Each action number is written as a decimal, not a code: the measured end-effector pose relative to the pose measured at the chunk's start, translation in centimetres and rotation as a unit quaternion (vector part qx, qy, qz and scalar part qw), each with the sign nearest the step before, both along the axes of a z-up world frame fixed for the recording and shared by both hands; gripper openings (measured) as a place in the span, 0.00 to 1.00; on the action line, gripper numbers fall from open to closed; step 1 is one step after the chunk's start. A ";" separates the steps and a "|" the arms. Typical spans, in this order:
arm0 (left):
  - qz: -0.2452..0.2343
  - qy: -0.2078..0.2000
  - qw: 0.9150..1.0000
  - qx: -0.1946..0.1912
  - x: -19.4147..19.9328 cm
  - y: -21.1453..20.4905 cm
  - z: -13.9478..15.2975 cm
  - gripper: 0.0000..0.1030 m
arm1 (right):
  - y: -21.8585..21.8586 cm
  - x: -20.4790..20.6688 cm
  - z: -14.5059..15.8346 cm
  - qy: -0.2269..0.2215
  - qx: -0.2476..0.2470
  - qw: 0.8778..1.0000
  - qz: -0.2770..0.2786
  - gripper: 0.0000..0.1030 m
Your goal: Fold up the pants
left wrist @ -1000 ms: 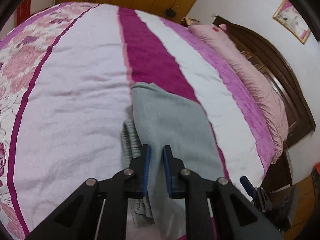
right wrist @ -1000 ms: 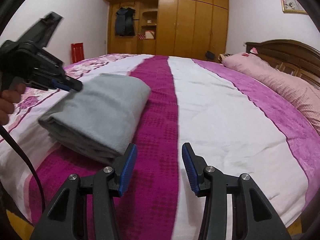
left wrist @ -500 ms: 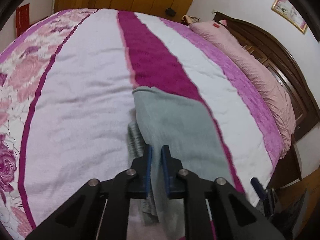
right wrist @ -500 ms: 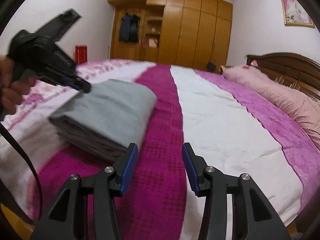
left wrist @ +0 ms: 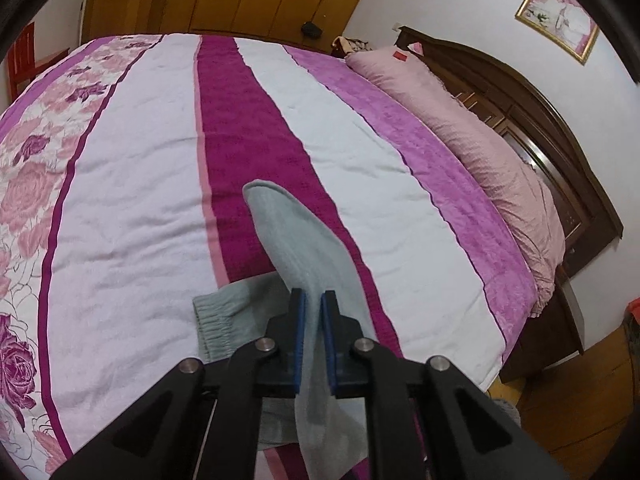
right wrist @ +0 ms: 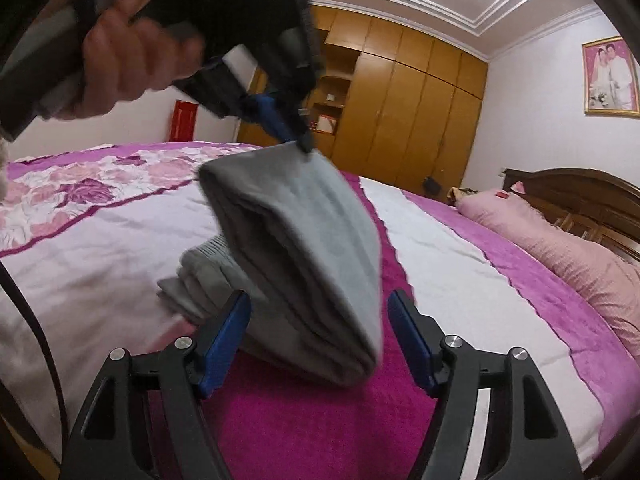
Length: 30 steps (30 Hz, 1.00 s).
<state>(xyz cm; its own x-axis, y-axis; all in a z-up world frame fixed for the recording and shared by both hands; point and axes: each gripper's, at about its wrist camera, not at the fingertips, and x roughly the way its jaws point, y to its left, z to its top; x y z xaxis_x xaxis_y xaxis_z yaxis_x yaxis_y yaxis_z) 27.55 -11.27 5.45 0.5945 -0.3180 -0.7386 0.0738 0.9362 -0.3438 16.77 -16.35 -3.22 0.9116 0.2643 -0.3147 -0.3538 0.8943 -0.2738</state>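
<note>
Soft grey knit pants (right wrist: 304,248), folded into a thick stack, sit on the magenta stripe of the pink, white and magenta striped bedspread (left wrist: 132,208). A second ago the stack lay flat and closed; now its top layers are pulled up off the rest, hanging as a tent from one pinched edge, while the elastic waistband end (left wrist: 218,326) stays flat on the bed just left of the left fingers.

Left gripper (left wrist: 313,312): jaws have just been closing and are now clamped on the grey fabric, which runs between the blue pads and out ahead of the fingertips. From the right wrist view the same tool (right wrist: 296,140), held by the person's hand (right wrist: 132,52), has risen above the bed with the cloth edge at its tip.

Right gripper (right wrist: 322,316): jaws have just been opening, now spread wide with nothing gripped; the lower bulk of the stack lies between and just ahead of the two blue pads, not pressed by either, though the left pad looks close to the cloth.

Reading: the fold is being lifted, either reopened or picked up to reposition. Right side looks set to take the lower corner. Risk: loose layers slipping and undoing the fold.

Beyond: long pink pillow (left wrist: 472,132) against the dark wooden headboard (left wrist: 560,136), well right of the fingers.
</note>
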 end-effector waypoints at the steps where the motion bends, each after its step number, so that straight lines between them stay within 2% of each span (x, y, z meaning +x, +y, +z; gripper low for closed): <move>1: -0.003 -0.001 1.000 0.002 0.1 -0.3 0.3 0.08 | 0.5 0.2 0.0 -0.006 -0.008 1.000 -0.003 0.67; 4: -0.007 -0.005 1.000 0.013 0.2 -0.8 0.7 0.08 | 0.8 1.7 -0.3 0.005 -0.014 1.000 -0.022 0.67; 7: -0.004 -0.007 1.000 0.013 0.2 -0.7 0.9 0.08 | -0.4 3.6 -1.0 0.047 -0.001 0.997 -0.067 0.67; 9: 0.003 -0.011 1.000 0.017 0.2 -0.4 0.8 0.08 | -2.5 4.6 -1.5 0.075 0.026 0.990 -0.115 0.67; 12: 0.018 -0.007 1.000 0.010 0.2 0.7 0.0 0.08 | -5.2 5.1 -2.2 0.115 0.077 0.981 -0.136 0.67; 17: 0.051 0.000 0.999 -0.001 -1.0 2.9 -2.9 0.07 | -6.5 5.0 -2.7 0.128 0.099 0.979 -0.127 0.69; 22: 0.090 0.018 0.996 0.003 -2.0 4.6 -6.8 0.07 | -5.9 4.5 -2.9 0.127 0.086 0.980 -0.129 0.69; 26: 0.100 0.016 0.995 -0.010 -2.3 5.4 -8.0 0.07 | -5.7 3.9 -2.9 0.125 0.074 0.981 -0.127 0.69; 30: 0.092 0.011 0.995 0.038 -2.1 4.3 -8.5 0.09 | -6.7 2.8 -2.4 0.147 0.073 0.979 -0.117 0.69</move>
